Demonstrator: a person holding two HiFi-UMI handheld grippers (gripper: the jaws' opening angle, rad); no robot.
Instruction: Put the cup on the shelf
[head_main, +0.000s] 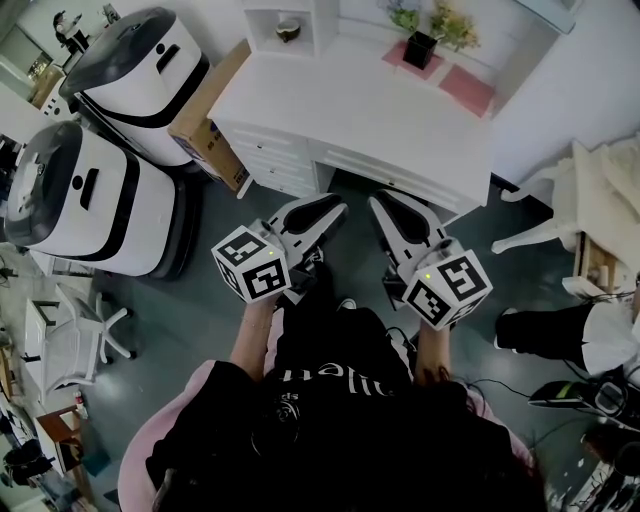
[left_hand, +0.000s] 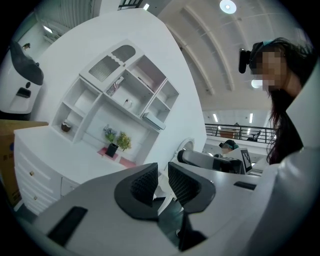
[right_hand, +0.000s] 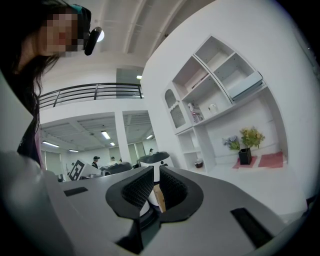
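Note:
A small brown cup (head_main: 288, 30) sits in a low cubby of the white shelf unit (head_main: 310, 15) at the back of the white desk (head_main: 350, 110). It also shows in the left gripper view as the cup (left_hand: 65, 127) and in the right gripper view as the cup (right_hand: 199, 163). My left gripper (head_main: 335, 208) and right gripper (head_main: 385, 203) hang side by side in front of the desk's edge, well short of the cup. The left gripper (left_hand: 162, 175) is shut with nothing in it. The right gripper (right_hand: 156, 182) has its pads close together and holds nothing.
Two white machines with black tops (head_main: 140, 70) (head_main: 90, 200) and a cardboard box (head_main: 205, 120) stand left of the desk. A potted plant (head_main: 420, 45) and pink mats (head_main: 468, 88) lie on the desk's back right. A white chair (head_main: 590, 210) is at the right.

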